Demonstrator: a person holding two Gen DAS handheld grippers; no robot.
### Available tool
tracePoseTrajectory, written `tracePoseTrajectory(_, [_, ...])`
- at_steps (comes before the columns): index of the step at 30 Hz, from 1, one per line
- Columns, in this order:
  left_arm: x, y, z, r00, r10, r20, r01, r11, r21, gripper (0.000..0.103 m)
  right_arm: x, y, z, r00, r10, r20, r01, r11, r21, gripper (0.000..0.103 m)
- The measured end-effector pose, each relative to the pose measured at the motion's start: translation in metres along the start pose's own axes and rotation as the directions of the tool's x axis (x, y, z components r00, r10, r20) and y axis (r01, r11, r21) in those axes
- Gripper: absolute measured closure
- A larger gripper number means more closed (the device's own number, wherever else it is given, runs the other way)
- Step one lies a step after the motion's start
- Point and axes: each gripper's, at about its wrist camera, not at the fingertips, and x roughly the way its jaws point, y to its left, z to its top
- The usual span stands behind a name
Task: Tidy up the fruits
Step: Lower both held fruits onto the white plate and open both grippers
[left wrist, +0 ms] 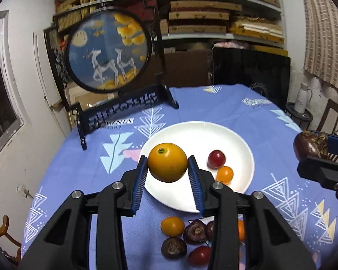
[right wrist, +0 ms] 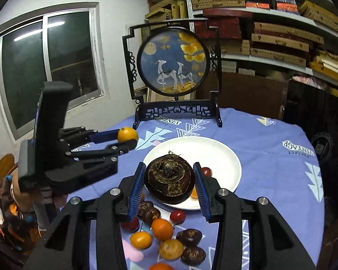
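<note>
Left tool point(left wrist: 166, 164) clenched on a small orange citrus fruit point(left wrist: 167, 162), blue ribbed pads touching it on both sides, fruit held in the air over the near-left part of the white plate point(left wrist: 191, 132). From the right wrist view the same tool point(right wrist: 133, 140) comes in from the left, the fruit point(right wrist: 127, 134) at its tip, above the cloth just left of the plate rim point(right wrist: 225, 157). Right tool point(right wrist: 169, 177) clenched on a dark brown water chestnut point(right wrist: 170, 177), papery husk on top, held above the near edge of the plate; in the left view it shows at the far right edge, chestnut point(left wrist: 309, 145) well clear of the plate. On the plate: a red cherry tomato point(left wrist: 216, 158) and an orange cherry tomato point(left wrist: 224, 174), close beside each other on the right half. Loose pile on the worktop in front of the plate, on a blue patterned cloth point(left wrist: 247, 117): several small orange fruits point(right wrist: 162, 229), dark chestnuts point(right wrist: 189, 237) and red tomatoes point(right wrist: 177, 216), partly hidden behind the tool fingers, so exact count uncertain. At the far edge of the worktop stands a round painted screen with two deer point(right wrist: 173, 61) in a black frame; shelves of flat boxes point(right wrist: 281, 36) behind it; window point(right wrist: 49, 67) on the left wall.
</note>
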Motion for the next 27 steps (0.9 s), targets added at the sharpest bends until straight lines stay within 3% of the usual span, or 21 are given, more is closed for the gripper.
tracePoseTrajectory(15, [0.084,0.013,0.015,0.994,0.081,-0.073,-0.081,0.997,-0.006,0.067,0.081,-0.032,0.013,0.999,0.018,-0.027,-0.015,0.995,0.102,0.06])
tracePoseTrajectory(27, [0.116,0.01,0.026,0.995,0.052,-0.087,-0.054,0.998,-0.021,0.067,0.114,-0.042,0.021,1.0,0.014,-0.028,-0.011,0.994,0.112,0.06])
